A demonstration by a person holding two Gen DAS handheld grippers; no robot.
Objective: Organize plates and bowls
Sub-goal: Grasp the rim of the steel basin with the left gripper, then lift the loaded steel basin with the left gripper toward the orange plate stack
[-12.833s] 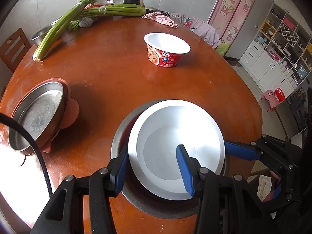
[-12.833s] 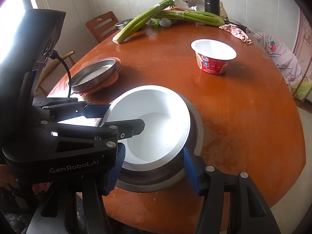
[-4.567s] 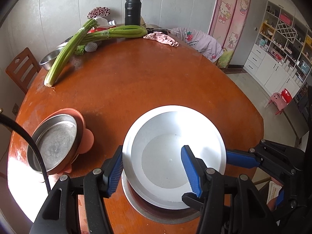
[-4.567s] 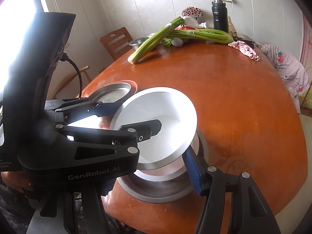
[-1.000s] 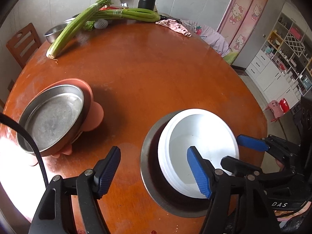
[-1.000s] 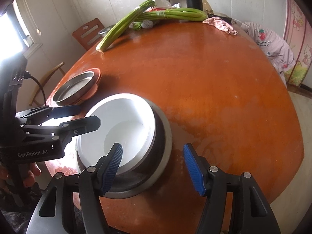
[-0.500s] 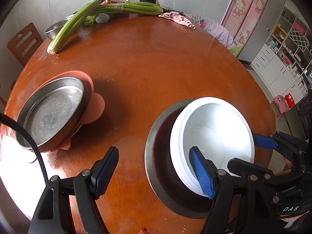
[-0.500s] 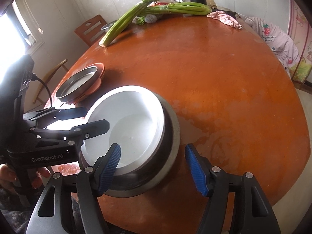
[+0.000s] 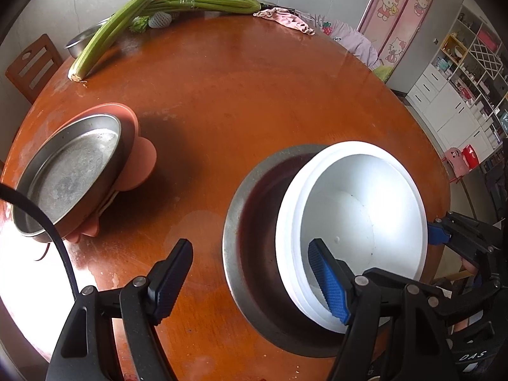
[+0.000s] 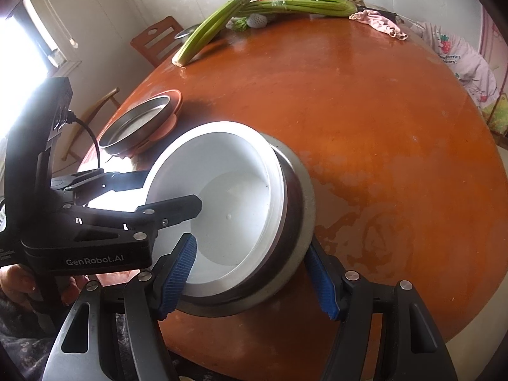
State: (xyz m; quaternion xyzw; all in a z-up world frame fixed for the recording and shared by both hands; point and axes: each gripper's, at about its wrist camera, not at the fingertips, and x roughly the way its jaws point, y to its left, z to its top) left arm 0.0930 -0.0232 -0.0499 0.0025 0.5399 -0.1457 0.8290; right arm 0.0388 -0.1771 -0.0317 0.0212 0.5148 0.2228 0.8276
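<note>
The round, glossy orange-brown wooden table carries long green celery stalks and a pink cloth at its far edge. White storage shelves line the room's right wall. A shallow steel pan on a salmon-pink mat lies left. Near the front edge, stacked white bowls sit tilted inside a wide steel basin. Left tongs point steeply downward, jaws apart, straddling the basin's left rim. Right tongs, jaws apart, bracket its near rim; neither visibly grips. Both have just widened.
</note>
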